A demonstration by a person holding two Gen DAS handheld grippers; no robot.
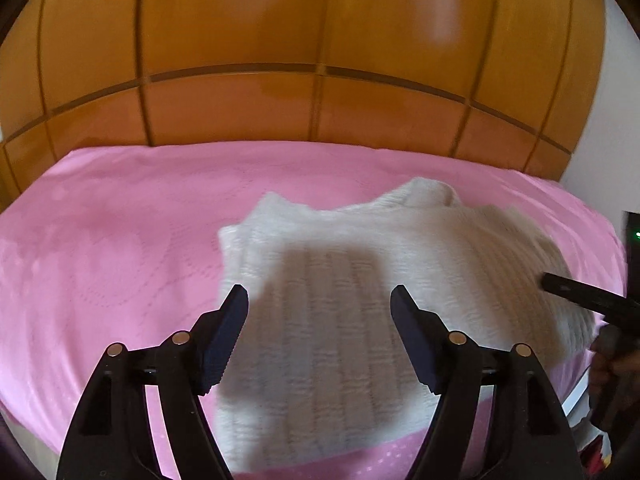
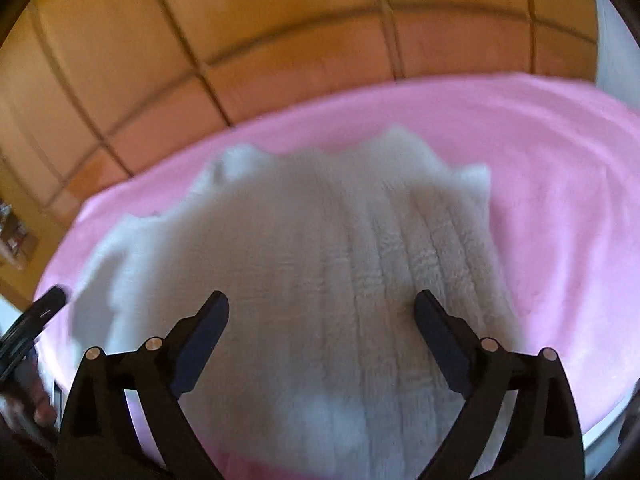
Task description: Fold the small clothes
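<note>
- White ribbed knit sweater is seen in the left wrist view, laid flat on a pink bedsheet covering a bed.
- Its collar is recorded at the far end, toward the wooden headboard; its hem lies at the near edge of the bed.
- Left claw is seen with its two fingers spread wide, nothing between them; it is held above the lower middle of the sweater, and no contact with the knit can be confirmed.
- A shadow is cast on the sweater between and beyond the fingers.
- Right claw is glimpsed at the right edge of this view as a dark tip over the sweater's right side; its state cannot be told from here.
- A white wall is noted to the right of the headboard.
- In the right wrist view, the same sweater is shown blurred, filling the centre, on the pink bedsheet.
- Right claw is seen with fingers spread wide apart and empty, held over the lower part of the sweater.
- Left claw is glimpsed as a dark tip at the left edge, beside the sweater's left side.
- Headboard panels are recorded across the top; the picture is motion-blurred, so fine detail is not resolved.
</note>
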